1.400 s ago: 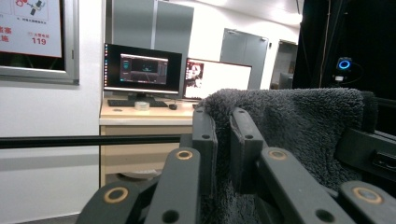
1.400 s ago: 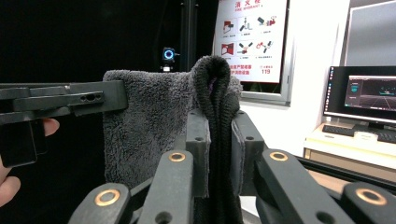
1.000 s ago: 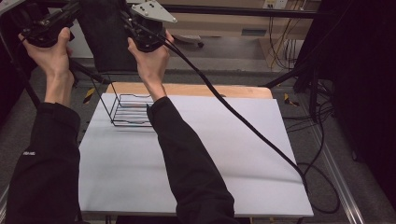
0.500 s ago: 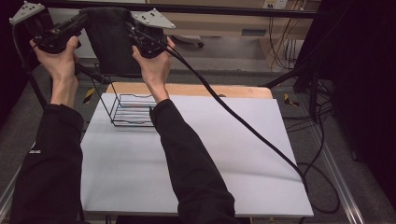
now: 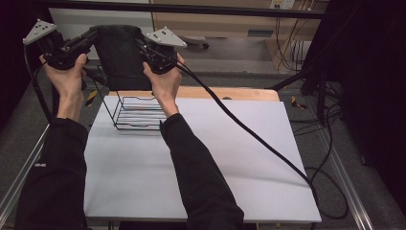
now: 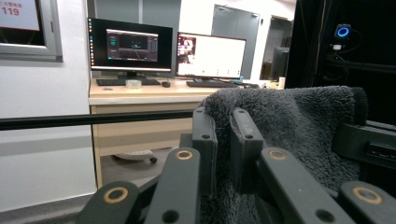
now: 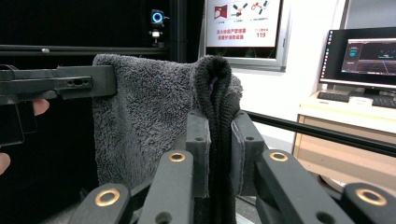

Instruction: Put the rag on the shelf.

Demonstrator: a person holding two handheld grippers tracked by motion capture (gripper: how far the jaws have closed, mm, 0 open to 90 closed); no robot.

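A dark grey fluffy towel hangs stretched between my two grippers, held up above the far left of the table. My left gripper is shut on its left top corner; in the left gripper view the towel is pinched between the jaws of the left gripper. My right gripper is shut on the right top corner, where the towel folds over the jaws of the right gripper. Below the towel stands a black wire basket on the white table.
A thick black cable trails from the right gripper across the table to its right edge. A wooden board lies along the table's far edge. More cables lie on the floor at the right.
Both hands have come down with the towel still stretched between them; it now hangs closer to the wire basket. The basket has not moved.
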